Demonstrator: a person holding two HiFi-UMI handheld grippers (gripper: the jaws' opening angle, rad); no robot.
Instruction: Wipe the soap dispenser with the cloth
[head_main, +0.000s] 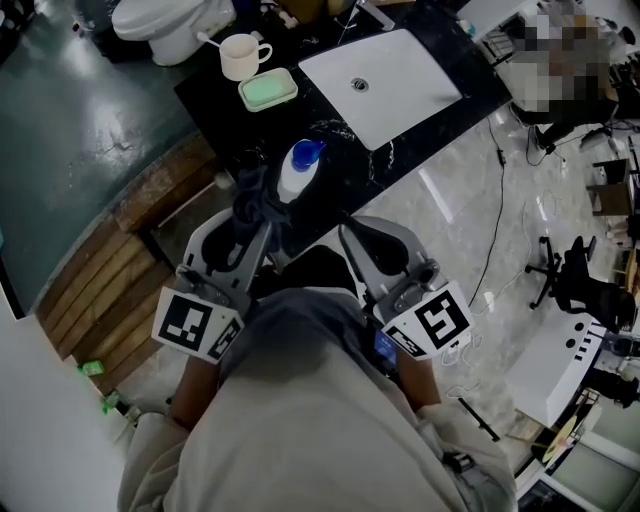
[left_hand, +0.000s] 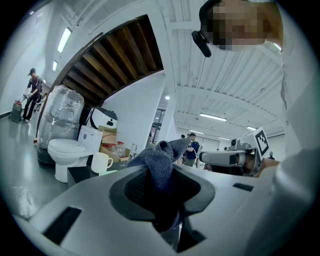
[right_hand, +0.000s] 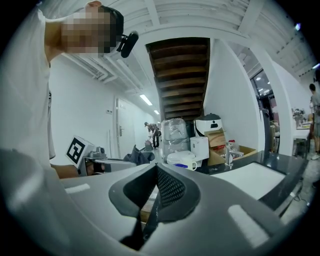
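**Cloth in left tool, dispenser at near desk edge**

Left tool (left_hand: 161, 176) is clamped on a dark grey cloth (left_hand: 160, 157), which is bunched up and sticking out past the tips. Right tool (right_hand: 155, 186) has its jaws pressed together with nothing between them. Both are held close to the person's body, pointing toward the desk (head_main: 215, 100).

The soap dispenser (head_main: 298, 168), a white bottle with a blue pump, stands upright at the near edge of the black desk. It is just right of the cloth; I can't tell if they touch.

Farther along the desk are a green soap dish (head_main: 268, 90), then a white cup (head_main: 240, 55). A white sink (head_main: 330, 65) is set into the top to the right.

A white toilet (head_main: 170, 25) stands beyond the desk. Wooden boards (head_main: 110, 260) run along the floor on the left. On the right, a black cable (head_main: 495, 230) trails across the pale marble floor (head_main: 450, 210) near an office chair (head_main: 575, 275).

A dark wooden stair underside (left_hand: 115, 55) hangs overhead, and people stand far off.
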